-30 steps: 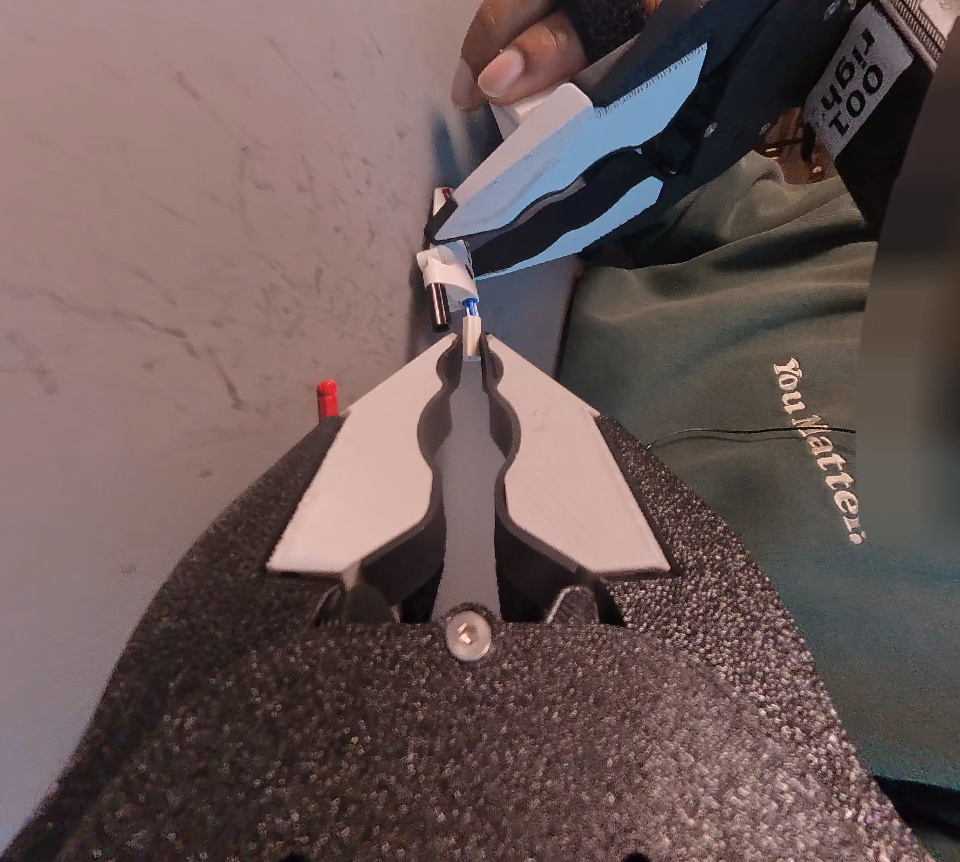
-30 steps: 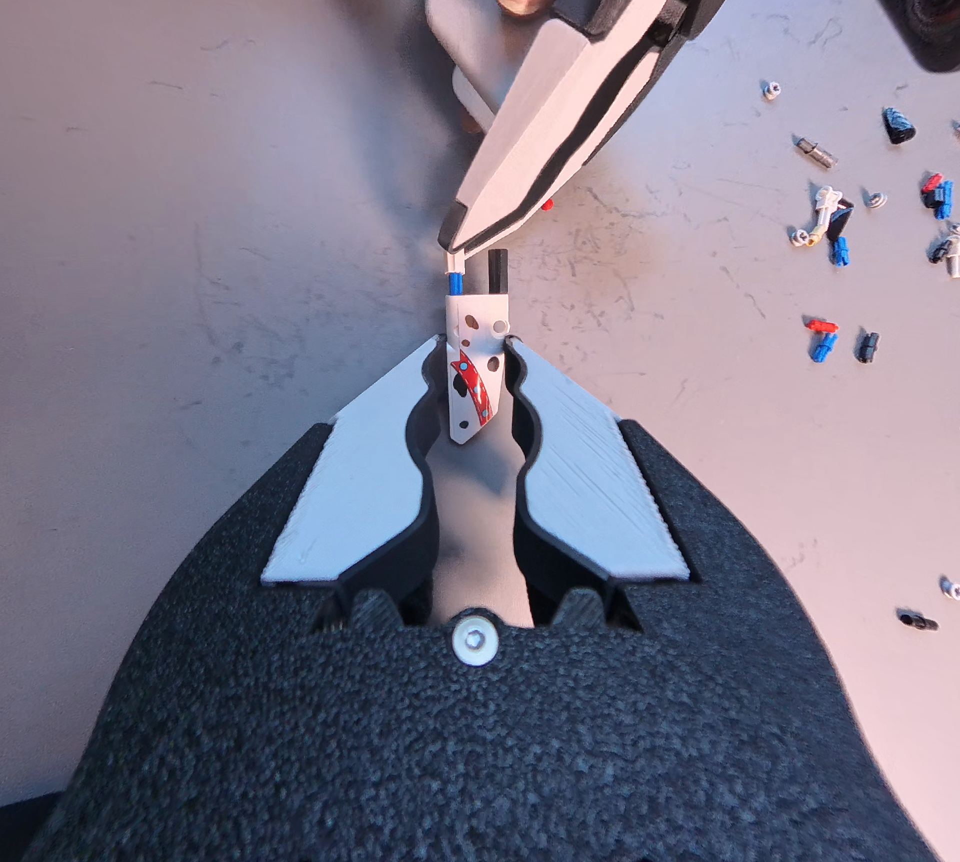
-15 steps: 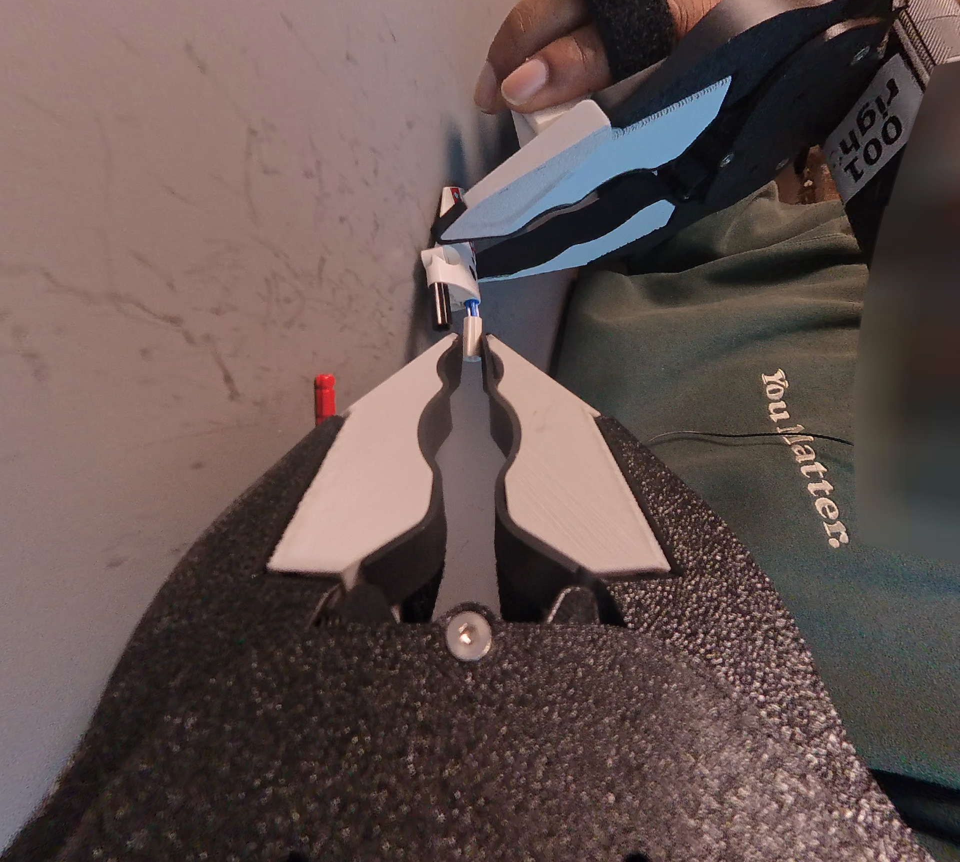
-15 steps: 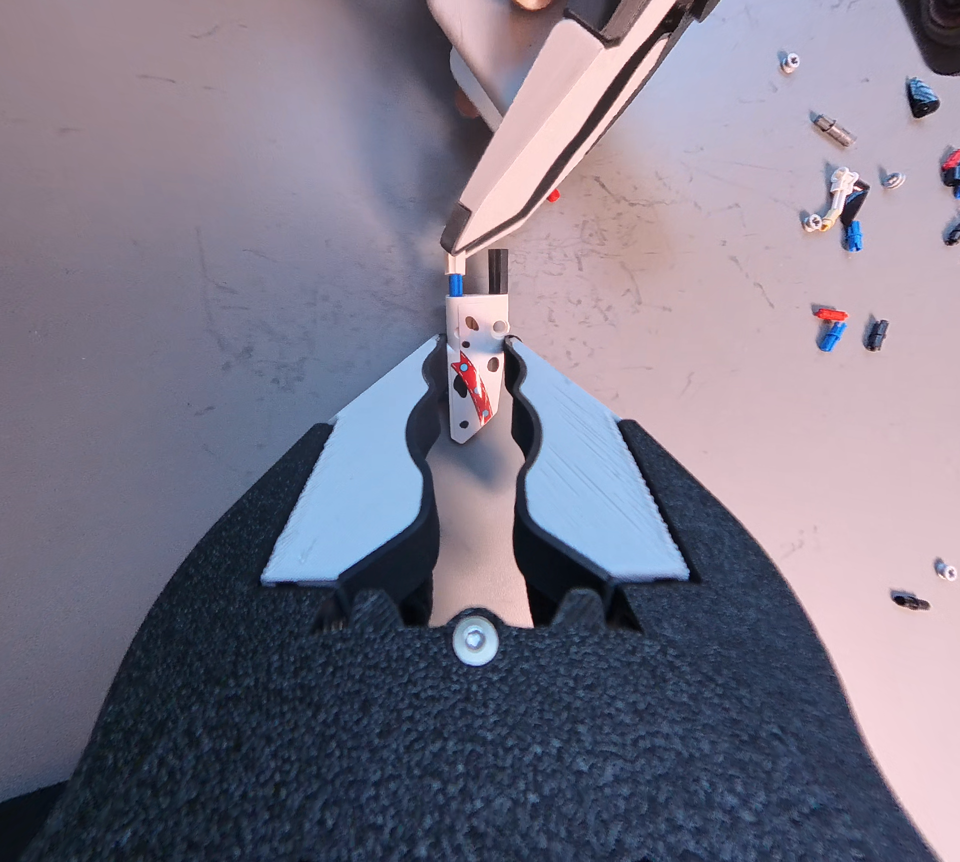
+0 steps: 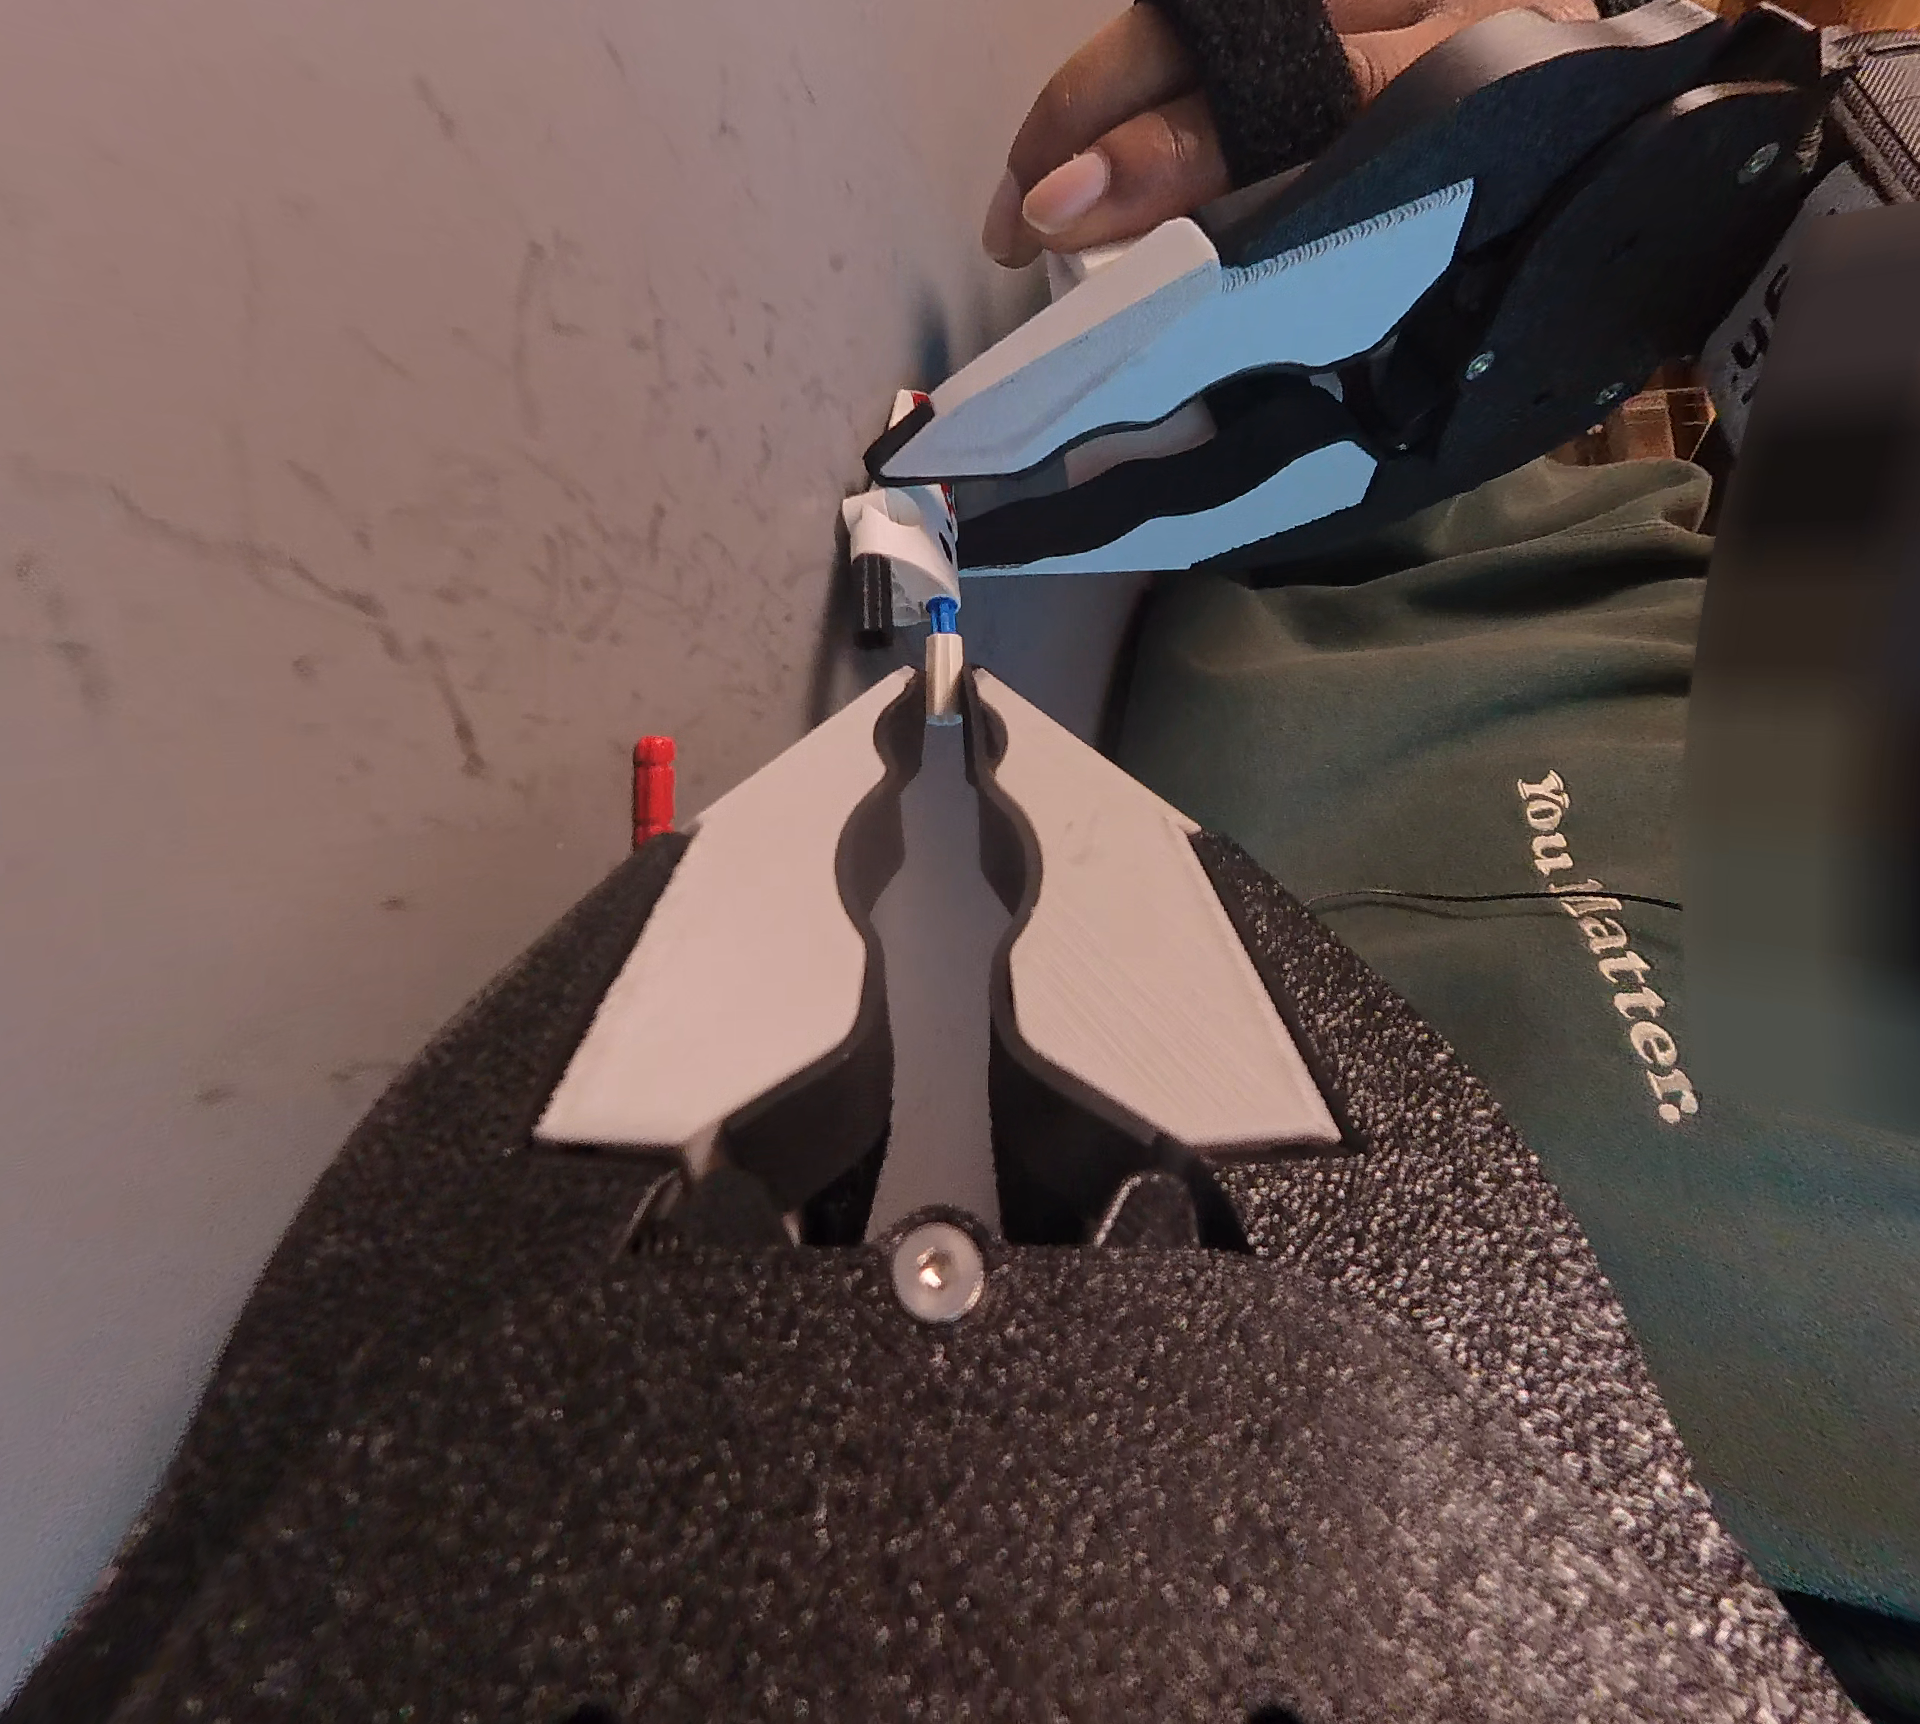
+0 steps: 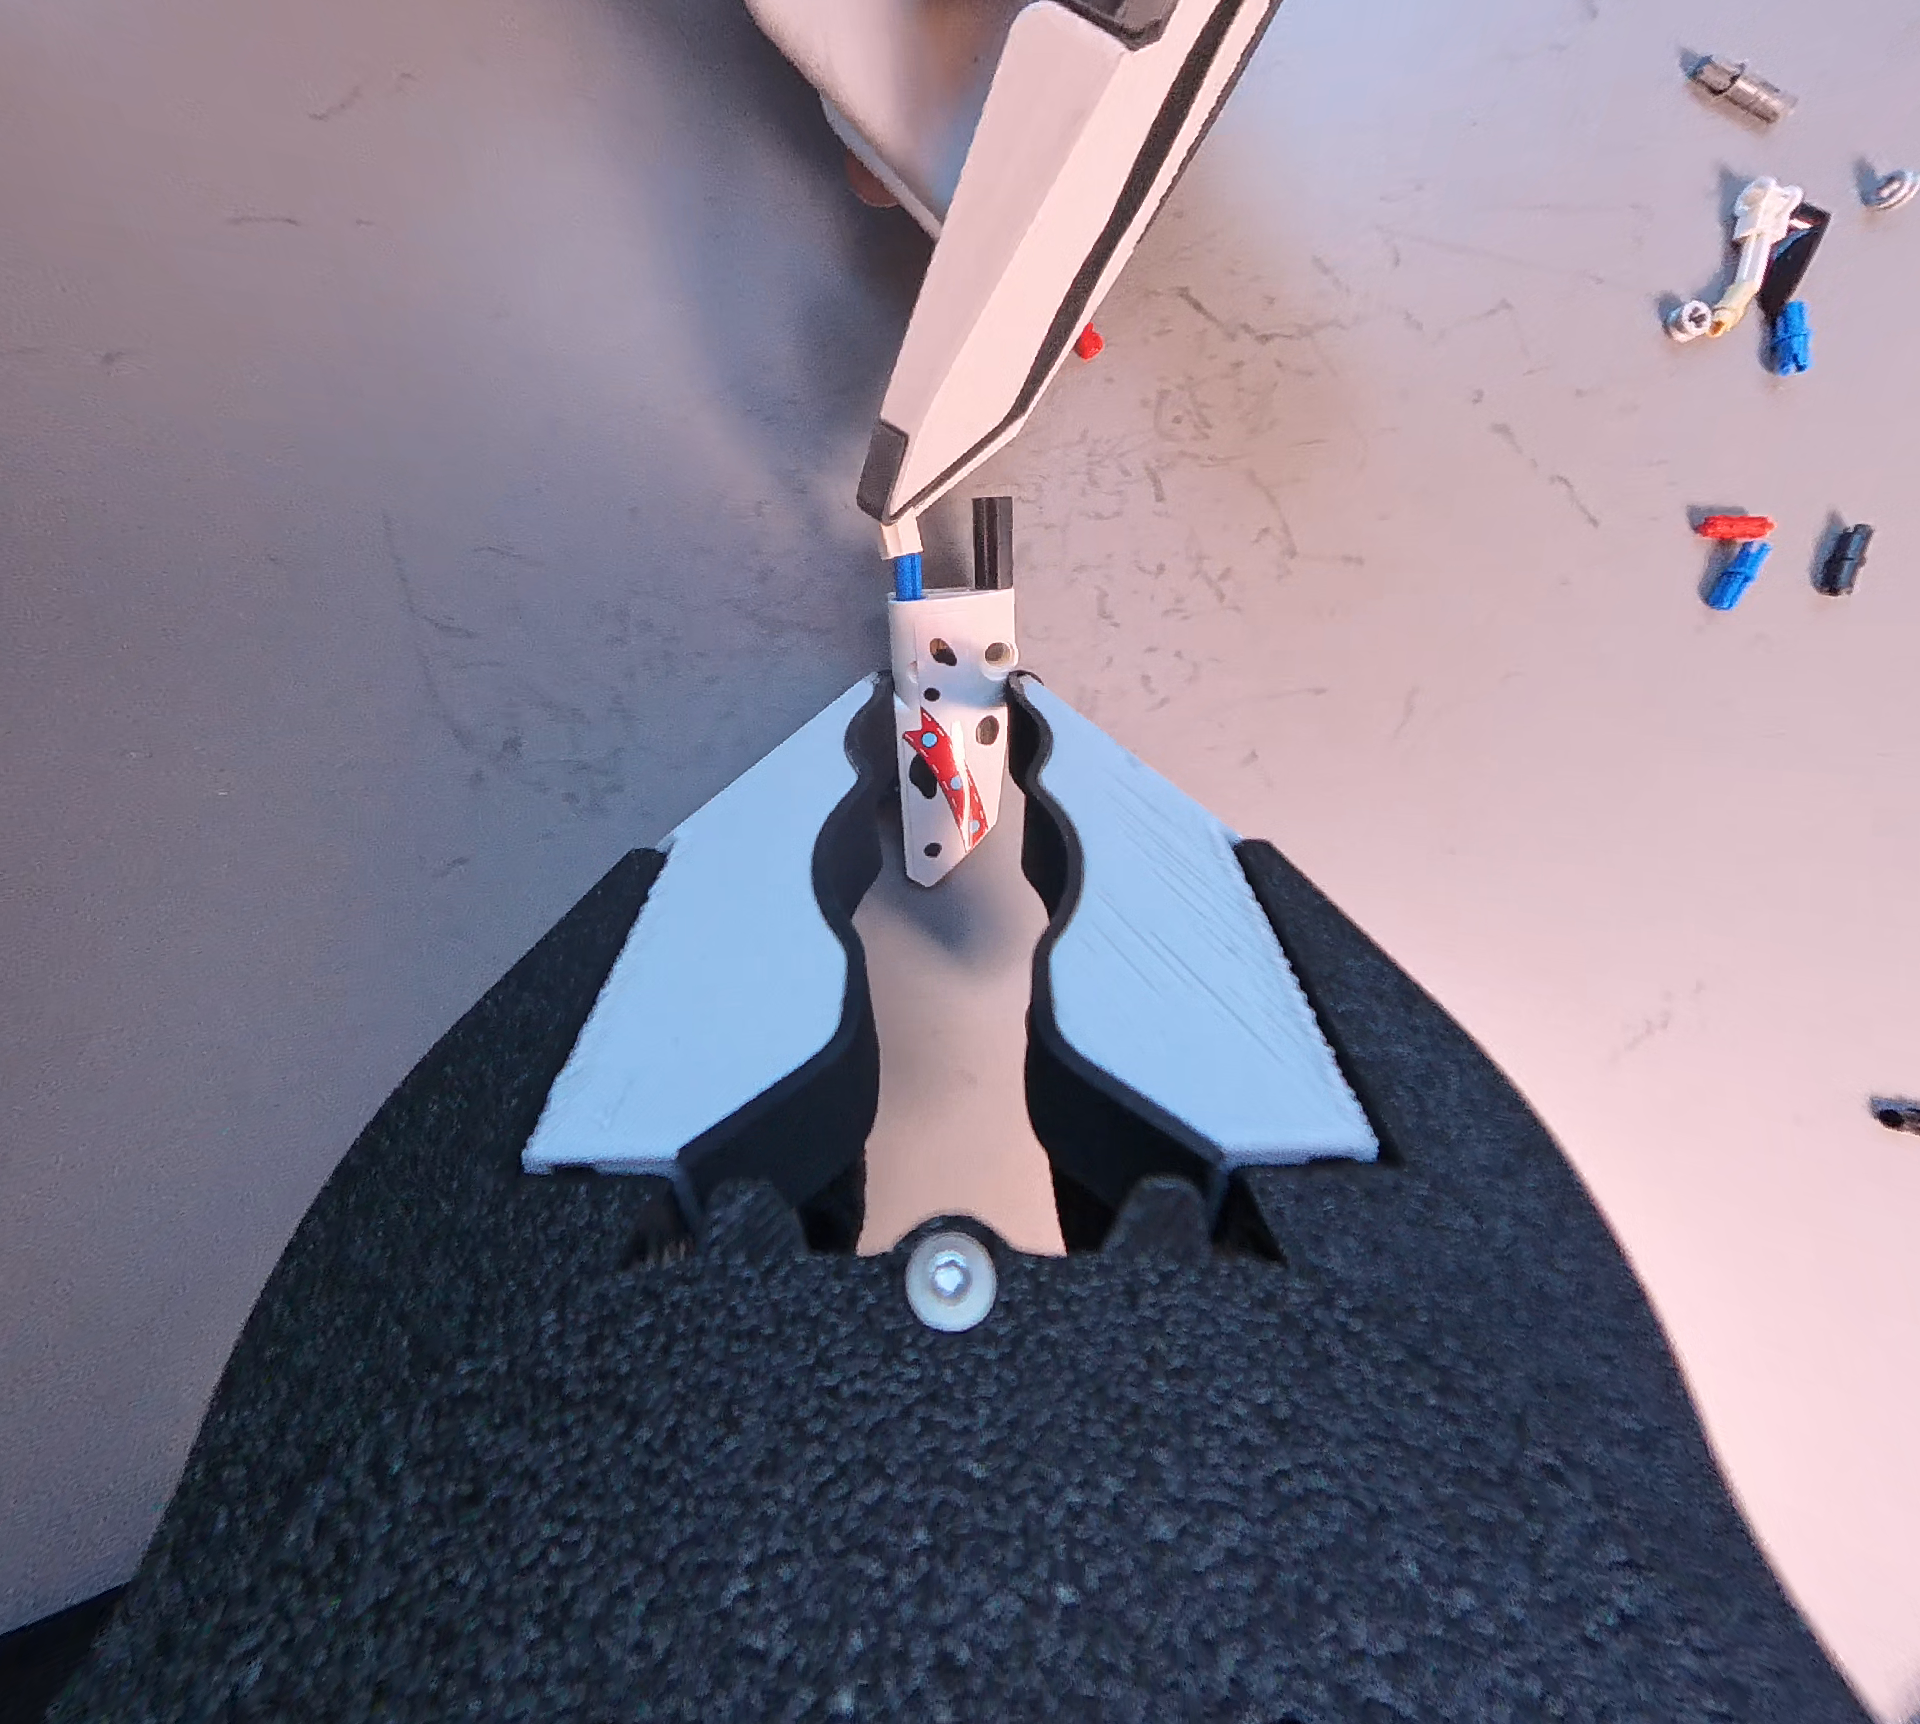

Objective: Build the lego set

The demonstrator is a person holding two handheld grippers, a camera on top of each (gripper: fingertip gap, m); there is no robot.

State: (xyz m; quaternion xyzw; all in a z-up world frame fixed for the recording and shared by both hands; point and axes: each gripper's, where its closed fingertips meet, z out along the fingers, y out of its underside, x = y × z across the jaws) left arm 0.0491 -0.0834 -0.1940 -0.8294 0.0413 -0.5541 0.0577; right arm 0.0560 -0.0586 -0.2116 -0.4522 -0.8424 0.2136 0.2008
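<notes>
Right wrist view first: my right gripper [image 6: 943, 687] is clamped on a white printed panel [image 6: 951, 739] with red and black markings, held upright between the tips, jaws nearly together. At the panel's far end a blue pin [image 6: 908, 578] and a black pin [image 6: 991, 540] stick out toward 12 o'clock. My left gripper [image 6: 891, 521] reaches in from 1 o'clock, closed on a small white sleeve [image 6: 896, 540] sitting on the blue pin's end. Farther off, at 2 to 3 o'clock on the grey table [image 6: 312, 324], loose blue, red, black and grey pieces [image 6: 1730, 562] lie scattered. Left wrist view shows my left gripper [image 5: 943, 687] pinching that white sleeve [image 5: 943, 682], the blue pin [image 5: 943, 612] just beyond it entering the panel [image 5: 902, 544], and a red pin [image 5: 654, 786] at 10 o'clock.
</notes>
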